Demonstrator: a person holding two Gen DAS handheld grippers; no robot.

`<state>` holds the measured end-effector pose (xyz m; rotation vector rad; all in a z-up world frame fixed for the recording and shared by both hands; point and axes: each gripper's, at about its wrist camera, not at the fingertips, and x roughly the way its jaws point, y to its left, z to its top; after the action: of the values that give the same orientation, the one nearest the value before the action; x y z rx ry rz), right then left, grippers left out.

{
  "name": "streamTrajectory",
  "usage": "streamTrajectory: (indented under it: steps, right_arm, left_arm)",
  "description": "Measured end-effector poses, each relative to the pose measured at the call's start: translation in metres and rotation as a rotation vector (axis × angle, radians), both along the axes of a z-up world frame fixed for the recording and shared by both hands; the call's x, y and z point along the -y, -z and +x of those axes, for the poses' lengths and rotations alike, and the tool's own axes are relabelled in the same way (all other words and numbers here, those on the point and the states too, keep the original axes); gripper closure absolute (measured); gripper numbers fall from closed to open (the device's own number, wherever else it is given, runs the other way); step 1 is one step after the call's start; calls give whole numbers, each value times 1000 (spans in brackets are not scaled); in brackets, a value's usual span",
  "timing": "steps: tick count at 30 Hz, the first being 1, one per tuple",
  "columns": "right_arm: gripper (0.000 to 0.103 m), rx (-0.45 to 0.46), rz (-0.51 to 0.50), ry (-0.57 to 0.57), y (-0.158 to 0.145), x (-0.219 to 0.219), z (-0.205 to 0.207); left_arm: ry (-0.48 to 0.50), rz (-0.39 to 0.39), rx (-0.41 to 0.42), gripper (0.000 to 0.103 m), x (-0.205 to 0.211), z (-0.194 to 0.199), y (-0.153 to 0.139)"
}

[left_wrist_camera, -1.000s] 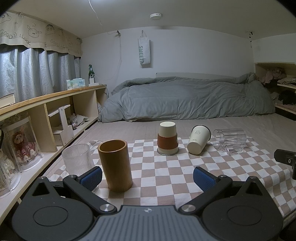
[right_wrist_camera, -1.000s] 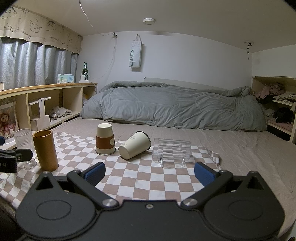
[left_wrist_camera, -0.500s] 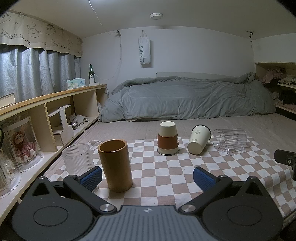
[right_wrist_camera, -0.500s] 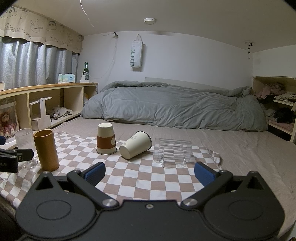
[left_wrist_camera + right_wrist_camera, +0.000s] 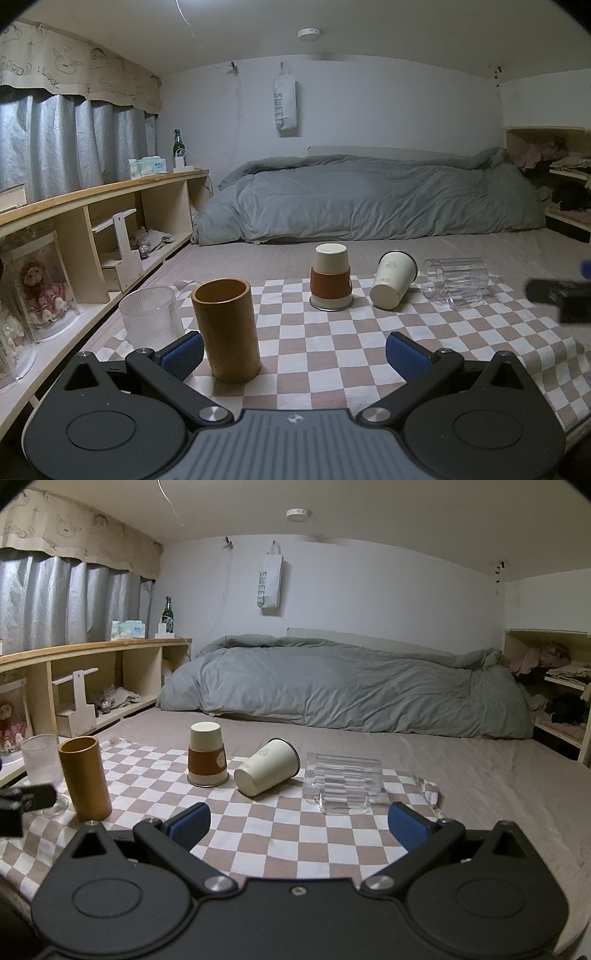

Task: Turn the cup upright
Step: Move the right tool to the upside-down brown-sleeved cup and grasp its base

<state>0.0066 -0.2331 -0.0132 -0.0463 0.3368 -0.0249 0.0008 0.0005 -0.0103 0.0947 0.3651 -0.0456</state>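
Right wrist: tipped cream cup (image 5: 266, 772) beyond gaping right tongs (image 5: 298, 825).

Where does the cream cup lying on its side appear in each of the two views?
Left wrist: cream cup right of centre, beyond the open left gripper.
Right wrist: cream cup left of centre.
Shared landmark: the upside-down sleeved cup just left of it.

the brown and white checked cloth (image 5: 258, 834) looks like soft matt woven fabric. the tall brown wooden cylinder cup (image 5: 85, 778) has a smooth, matt surface. the cream cup lying on its side (image 5: 266, 767) is smooth with a slight shine. the clear ribbed mug on its side (image 5: 343, 781) looks glossy, glass or plastic. the right tool (image 5: 298, 821) has blue ribbed pads (image 5: 406, 825) on matt black plastic.
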Motion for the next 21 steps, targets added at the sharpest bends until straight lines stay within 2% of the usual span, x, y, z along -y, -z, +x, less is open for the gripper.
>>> streamTrajectory:
  steps: [3, 8, 17, 19, 21]
  right_arm:
    - [0, -11, 3, -18, -7, 0, 15]
    - [0, -61, -5, -93, -11, -15, 63]
    - [0, -121, 19, -242, 1, -66, 185]
    - [2, -137, 28, -238, 3, -75, 214]
    - [8, -146, 43, -248, 4, -82, 242]
  left_arm:
    - [4, -8, 10, 0, -3, -2, -1]
    - [-3, -17, 12, 0, -9, -4, -2]
    - [-4, -48, -36, 0, -25, -3, -1]
    - [-4, -56, -46, 0, -28, -2, 0]
    - [3, -59, -54, 0, -30, -2, 1]
